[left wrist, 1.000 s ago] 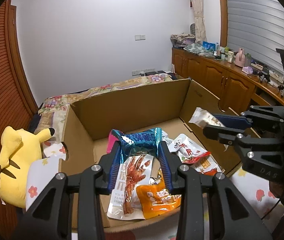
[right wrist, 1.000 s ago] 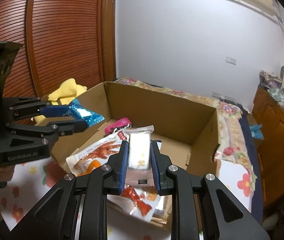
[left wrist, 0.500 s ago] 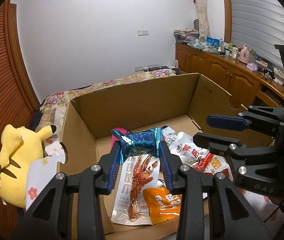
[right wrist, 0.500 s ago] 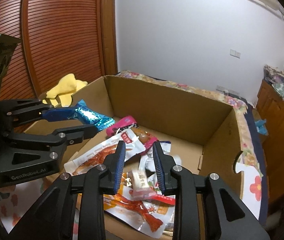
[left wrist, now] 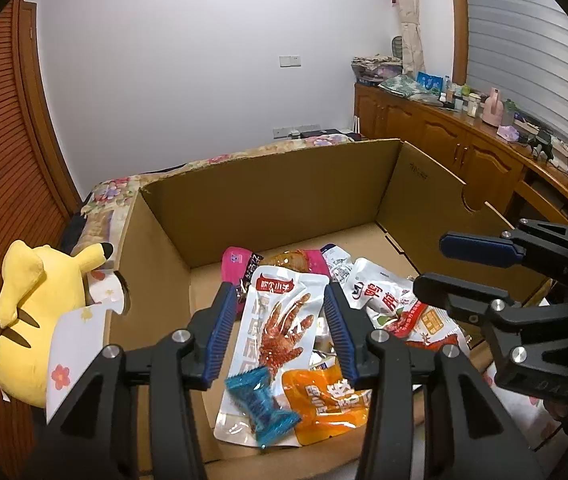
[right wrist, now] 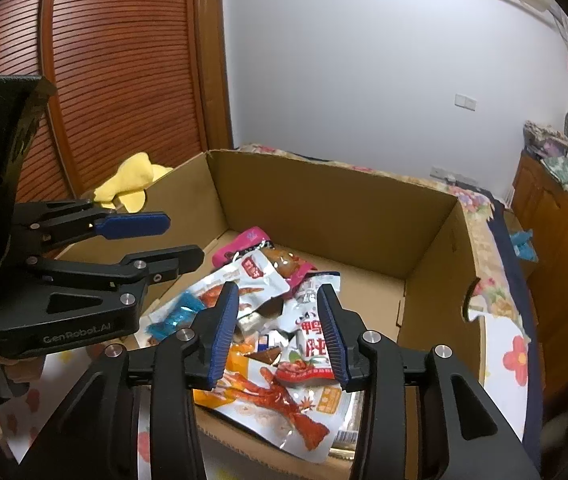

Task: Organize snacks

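The left gripper [left wrist: 280, 320] hangs over the cardboard box [left wrist: 268, 200], its jaws opening with nothing pressed between them. A blue candy wrapper [left wrist: 262, 404], blurred, sits just below its fingers over the chicken-feet pouch [left wrist: 280, 320] and beside an orange pouch [left wrist: 327, 404]. To its right, the right gripper [right wrist: 278, 324] is opening too, empty, above the heap of snack packets [right wrist: 307, 340] in the box.

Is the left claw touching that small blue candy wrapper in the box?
Apart. In the left wrist view the blue wrapper sits below the opening left claw, clear of both pads, on the snacks in the cardboard box.
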Demonstrator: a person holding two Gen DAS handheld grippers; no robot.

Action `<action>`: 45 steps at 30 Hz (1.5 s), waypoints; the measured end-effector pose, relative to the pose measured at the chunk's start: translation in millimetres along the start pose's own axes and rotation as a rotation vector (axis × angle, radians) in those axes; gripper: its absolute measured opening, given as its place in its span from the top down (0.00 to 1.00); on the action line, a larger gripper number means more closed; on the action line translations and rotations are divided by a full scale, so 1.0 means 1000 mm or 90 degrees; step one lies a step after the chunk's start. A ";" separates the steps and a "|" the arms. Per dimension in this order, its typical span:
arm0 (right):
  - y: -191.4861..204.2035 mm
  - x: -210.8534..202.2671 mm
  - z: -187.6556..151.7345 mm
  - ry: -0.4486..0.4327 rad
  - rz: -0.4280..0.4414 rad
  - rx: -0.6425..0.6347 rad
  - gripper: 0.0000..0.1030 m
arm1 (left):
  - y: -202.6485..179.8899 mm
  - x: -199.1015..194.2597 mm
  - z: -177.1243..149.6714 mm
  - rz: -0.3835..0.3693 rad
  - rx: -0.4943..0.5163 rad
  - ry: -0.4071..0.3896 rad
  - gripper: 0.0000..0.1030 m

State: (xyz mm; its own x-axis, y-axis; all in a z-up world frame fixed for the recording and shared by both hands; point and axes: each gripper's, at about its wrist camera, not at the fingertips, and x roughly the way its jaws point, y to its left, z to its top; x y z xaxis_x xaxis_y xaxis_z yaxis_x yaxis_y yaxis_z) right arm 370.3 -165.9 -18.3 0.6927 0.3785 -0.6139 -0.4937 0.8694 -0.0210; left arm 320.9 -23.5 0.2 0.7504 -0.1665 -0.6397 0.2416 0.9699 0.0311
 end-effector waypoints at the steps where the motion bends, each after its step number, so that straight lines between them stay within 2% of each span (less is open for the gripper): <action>1: 0.000 -0.002 -0.001 -0.001 -0.001 0.002 0.60 | 0.000 -0.002 -0.001 0.000 0.000 -0.001 0.57; 9: -0.001 -0.024 -0.006 -0.018 -0.017 0.017 0.58 | -0.004 -0.035 -0.006 0.010 -0.003 -0.035 0.54; 19: 0.015 -0.081 -0.009 -0.075 -0.041 0.020 0.52 | -0.011 -0.106 -0.016 0.030 -0.003 -0.115 0.44; 22: 0.021 -0.100 -0.010 -0.096 -0.051 0.020 0.46 | -0.014 -0.128 -0.022 0.032 -0.004 -0.145 0.32; 24: 0.026 -0.112 -0.011 -0.109 -0.057 0.021 0.42 | -0.017 -0.142 -0.026 0.038 0.000 -0.166 0.30; 25: 0.028 -0.120 -0.012 -0.118 -0.060 0.022 0.41 | -0.019 -0.149 -0.028 0.043 0.002 -0.175 0.25; 27: 0.032 -0.129 -0.013 -0.130 -0.066 0.023 0.34 | -0.020 -0.161 -0.031 0.048 -0.001 -0.190 0.18; 32: 0.041 -0.153 -0.016 -0.161 -0.081 0.029 0.21 | -0.021 -0.185 -0.038 0.070 -0.012 -0.211 0.16; 35: 0.048 -0.165 -0.018 -0.179 -0.091 0.032 0.14 | -0.027 -0.197 -0.046 0.084 0.003 -0.226 0.16; 40: 0.054 -0.181 -0.022 -0.201 -0.104 0.034 0.10 | -0.034 -0.214 -0.057 0.063 -0.007 -0.229 0.08; 45: 0.059 -0.196 -0.031 -0.215 -0.117 0.036 0.02 | -0.041 -0.225 -0.063 0.060 -0.011 -0.228 0.07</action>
State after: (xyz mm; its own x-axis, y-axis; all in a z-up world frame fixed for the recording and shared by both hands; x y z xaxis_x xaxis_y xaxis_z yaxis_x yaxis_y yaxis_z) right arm 189.4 -198.2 76.2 0.9053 0.2902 -0.3101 -0.3224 0.9449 -0.0567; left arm 102.9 -14.1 94.4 0.9374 -0.1251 -0.3249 0.1533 0.9862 0.0626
